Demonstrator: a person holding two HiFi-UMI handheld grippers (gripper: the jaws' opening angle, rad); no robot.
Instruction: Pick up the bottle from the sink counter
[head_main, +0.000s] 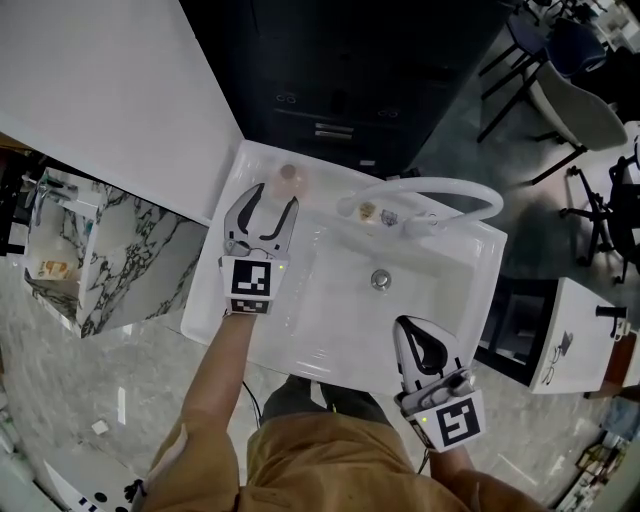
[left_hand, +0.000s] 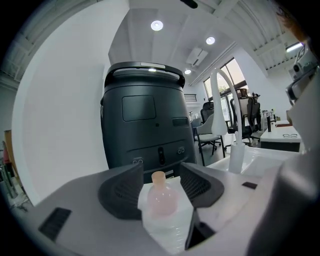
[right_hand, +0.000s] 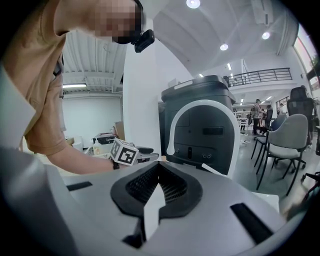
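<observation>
A small clear bottle (head_main: 290, 175) with a pale orange cap stands upright on the back left corner of the white sink counter (head_main: 262, 322). My left gripper (head_main: 272, 200) is open just in front of it. In the left gripper view the bottle (left_hand: 162, 202) sits between the two dark pads (left_hand: 122, 195), and I see no pad pressing on it. My right gripper (head_main: 425, 345) hovers over the sink's front right edge. Its jaws are shut with nothing in them, and they meet at the centre of the right gripper view (right_hand: 159, 172).
A white arched faucet (head_main: 440, 190) curves over the back of the basin, with a small container (head_main: 367, 211) by its base and the drain (head_main: 380, 279) below. A dark cabinet (head_main: 330, 60) stands behind the sink. A marble-patterned unit (head_main: 130, 250) lies to the left.
</observation>
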